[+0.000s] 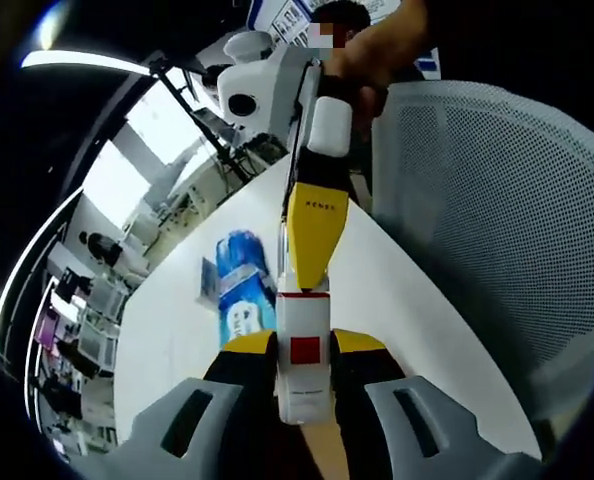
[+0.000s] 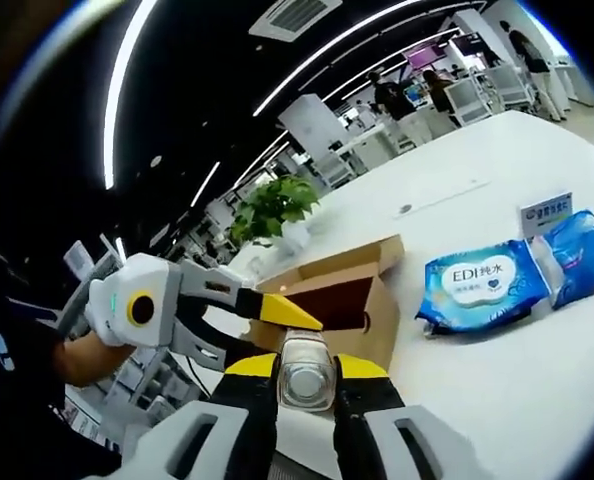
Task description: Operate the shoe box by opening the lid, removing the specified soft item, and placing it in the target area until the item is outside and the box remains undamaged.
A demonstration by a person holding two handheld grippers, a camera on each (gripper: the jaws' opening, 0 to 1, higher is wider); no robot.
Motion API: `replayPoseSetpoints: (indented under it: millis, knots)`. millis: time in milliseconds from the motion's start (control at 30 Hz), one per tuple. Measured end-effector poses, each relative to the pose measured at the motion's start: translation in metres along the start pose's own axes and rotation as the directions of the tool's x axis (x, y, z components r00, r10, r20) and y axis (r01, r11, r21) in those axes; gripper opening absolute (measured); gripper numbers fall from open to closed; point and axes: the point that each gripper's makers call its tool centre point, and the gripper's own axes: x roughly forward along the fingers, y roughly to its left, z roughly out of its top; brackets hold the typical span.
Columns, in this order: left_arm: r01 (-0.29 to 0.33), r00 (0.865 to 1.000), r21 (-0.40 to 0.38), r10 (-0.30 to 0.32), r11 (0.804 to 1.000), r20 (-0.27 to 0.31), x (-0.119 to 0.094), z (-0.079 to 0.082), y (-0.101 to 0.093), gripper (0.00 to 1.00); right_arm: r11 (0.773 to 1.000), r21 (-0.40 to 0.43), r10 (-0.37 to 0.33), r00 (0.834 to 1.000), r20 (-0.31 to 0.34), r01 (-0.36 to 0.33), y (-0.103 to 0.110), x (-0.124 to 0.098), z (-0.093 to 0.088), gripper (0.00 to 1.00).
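Beside the open shoe box (image 2: 342, 300), my left fingers (image 1: 249, 345) are pinching a white piece (image 1: 303, 352) and my right fingers (image 2: 249, 366) a clear piece (image 2: 305, 372), so I am risking denting it reaching the wipes pack (image 2: 482, 285) outside.

An open-plan office is shown. Long strip lights (image 2: 307, 70) and a square air vent (image 2: 295, 15) are set in a dark ceiling. Rows of desks with seated people (image 2: 432, 88) are seen far back, and a potted plant (image 2: 273, 208) is placed on the long white worktop (image 2: 477, 390). A mesh-backed office chair (image 1: 497, 210) is drawn up beside the worktop.
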Motion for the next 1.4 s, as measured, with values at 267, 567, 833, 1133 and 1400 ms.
replayPoseSetpoints:
  millis: [267, 567, 833, 1133, 1400]
  knots:
    - [-0.04, 0.999, -0.052, 0.042, 0.998, 0.029, -0.007, 0.003, 0.012, 0.28, 1.0, 0.0, 0.006, 1.0, 0.008, -0.006, 0.003, -0.001, 0.007, 0.16]
    - [-0.075, 0.996, -0.144, 0.08, 0.987, 0.033, -0.015, -0.002, 0.018, 0.35, 1.0, -0.029, -0.006, 1.0, 0.002, 0.006, 0.001, -0.001, 0.012, 0.16]
    - [-0.095, 0.995, -0.249, 0.102, 0.964, 0.014, -0.02, -0.013, 0.02, 0.41, 0.995, -0.1, -0.018, 1.0, -0.011, 0.017, -0.002, -0.002, 0.022, 0.16]
    - [-0.128, 0.991, -0.372, 0.134, 0.919, -0.01, -0.028, -0.026, 0.022, 0.52, 0.98, -0.198, -0.041, 0.999, -0.034, 0.033, -0.009, -0.004, 0.035, 0.16]
    - [-0.171, 0.984, -0.481, 0.176, 0.86, -0.034, -0.037, -0.039, 0.024, 0.58, 0.95, -0.309, -0.068, 0.995, -0.072, 0.042, -0.019, -0.007, 0.047, 0.16]
